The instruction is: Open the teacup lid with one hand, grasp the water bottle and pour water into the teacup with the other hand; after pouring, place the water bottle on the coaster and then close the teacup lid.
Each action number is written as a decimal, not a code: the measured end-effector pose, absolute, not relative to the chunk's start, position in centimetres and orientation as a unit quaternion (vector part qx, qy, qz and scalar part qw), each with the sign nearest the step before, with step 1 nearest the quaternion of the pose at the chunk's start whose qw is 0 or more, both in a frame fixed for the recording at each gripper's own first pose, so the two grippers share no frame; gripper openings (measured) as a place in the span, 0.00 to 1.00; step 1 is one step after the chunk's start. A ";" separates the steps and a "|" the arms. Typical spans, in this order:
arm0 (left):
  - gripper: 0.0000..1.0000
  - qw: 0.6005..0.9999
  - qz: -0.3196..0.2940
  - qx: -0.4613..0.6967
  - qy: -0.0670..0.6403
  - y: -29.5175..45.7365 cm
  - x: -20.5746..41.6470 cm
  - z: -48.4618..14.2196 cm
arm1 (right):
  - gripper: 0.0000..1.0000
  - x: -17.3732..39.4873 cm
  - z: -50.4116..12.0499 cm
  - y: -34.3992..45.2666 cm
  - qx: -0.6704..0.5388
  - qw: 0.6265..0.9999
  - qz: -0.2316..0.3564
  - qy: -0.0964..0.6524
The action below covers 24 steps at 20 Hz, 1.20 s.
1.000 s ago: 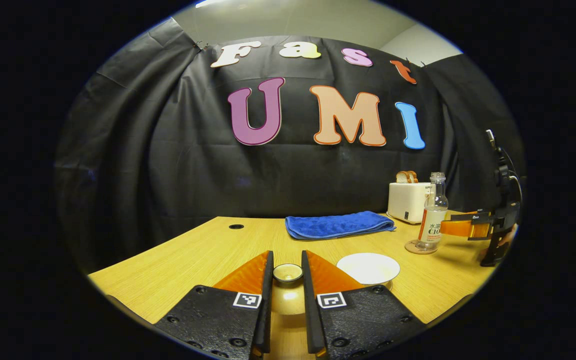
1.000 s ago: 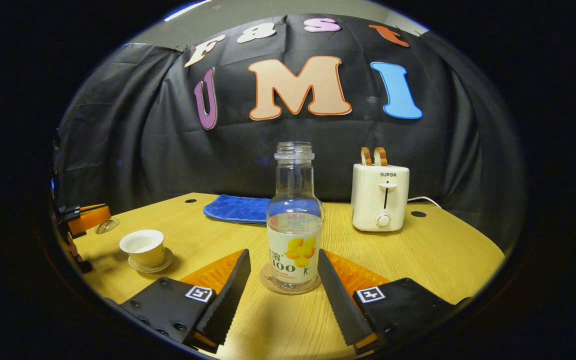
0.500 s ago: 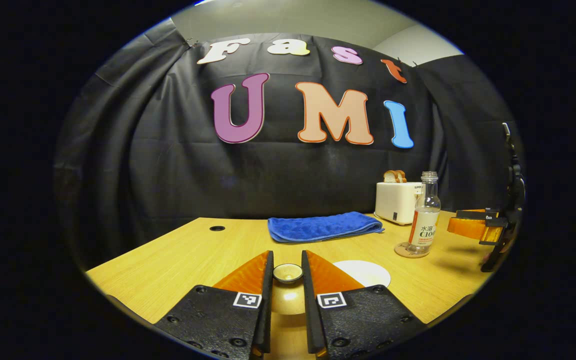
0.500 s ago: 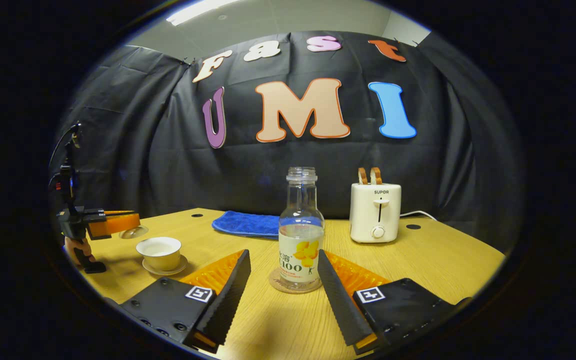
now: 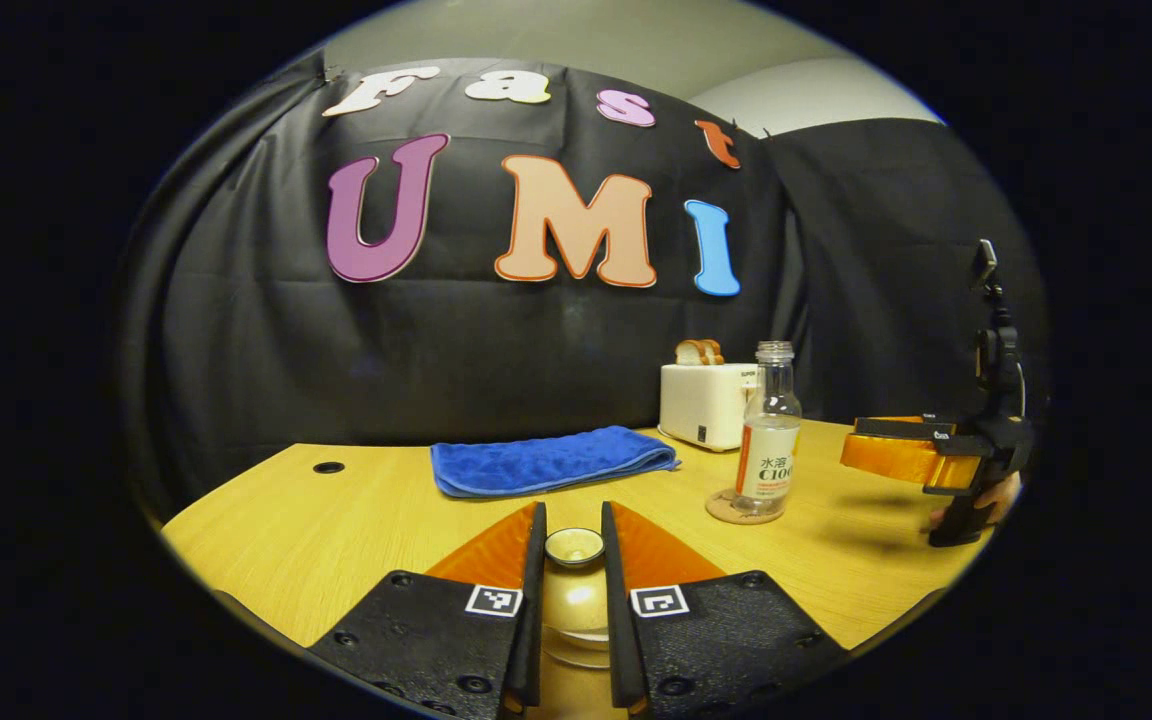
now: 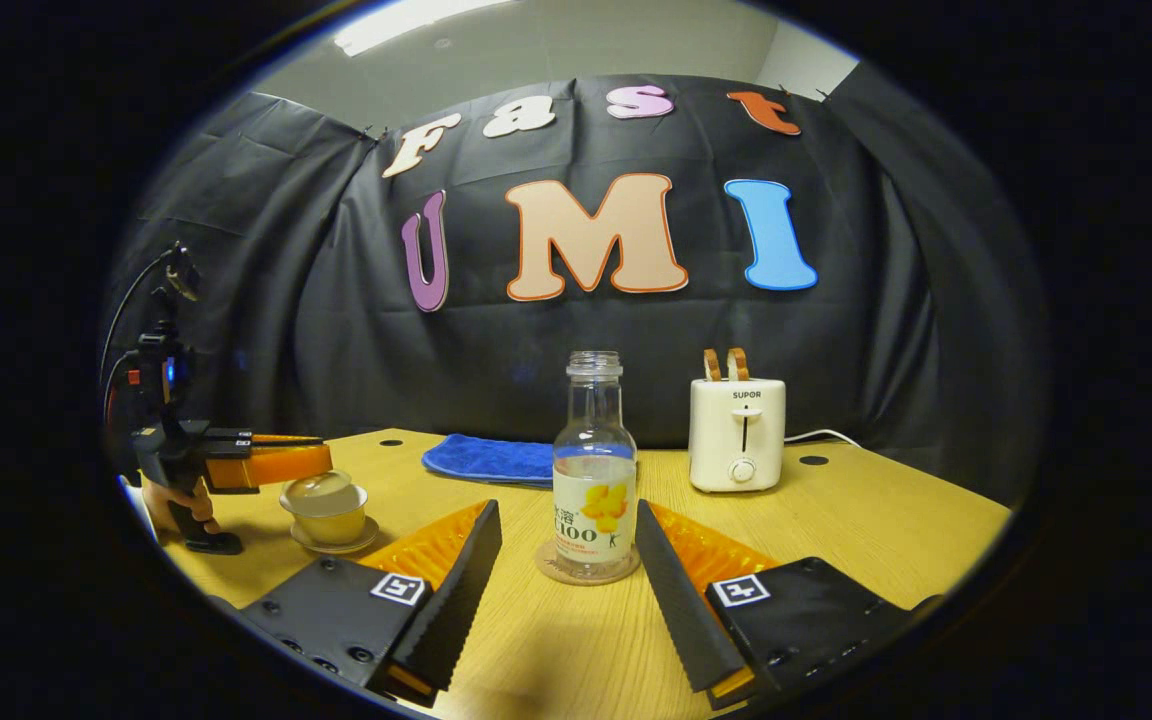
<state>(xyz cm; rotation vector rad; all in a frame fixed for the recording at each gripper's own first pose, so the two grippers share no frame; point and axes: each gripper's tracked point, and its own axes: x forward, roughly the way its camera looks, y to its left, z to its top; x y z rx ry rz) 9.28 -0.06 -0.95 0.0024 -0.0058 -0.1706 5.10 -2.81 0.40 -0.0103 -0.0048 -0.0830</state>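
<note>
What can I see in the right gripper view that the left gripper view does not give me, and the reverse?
Right gripper view: the teacup on its saucer, with the left gripper holding the lid at the cup's rim; also the toaster from the front.
Left gripper view: the lid's knob close up, pinched between its own fingers; the open right gripper from the side.
Both: water bottle upright on the coaster, blue towel, table.
</note>
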 end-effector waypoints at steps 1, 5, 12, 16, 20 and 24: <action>0.25 0.996 -0.092 0.001 -0.002 -0.2 9.3 -0.9 | 0.88 5.0 0.4 -2.9 -0.005 0.999 -0.043 -0.003; 0.25 0.992 -0.123 0.011 0.020 -1.5 9.5 -1.7 | 0.84 4.9 0.5 -3.0 -0.005 0.999 -0.046 -0.003; 0.26 0.991 -0.127 0.021 0.044 -1.5 9.5 -2.2 | 0.88 4.7 0.6 -3.2 -0.005 0.999 -0.047 -0.002; 0.36 0.992 -0.118 0.015 0.032 -1.0 9.1 -1.8 | 0.88 4.7 0.5 -3.3 -0.005 0.999 -0.050 -0.002; 0.62 0.996 -0.092 0.005 0.023 0.1 8.7 -1.5 | 0.88 4.6 0.6 -3.6 -0.005 0.998 -0.058 -0.003; 0.90 0.999 -0.054 0.001 -0.005 1.7 7.4 -0.7 | 0.88 4.6 0.6 -4.1 -0.006 0.997 -0.070 -0.003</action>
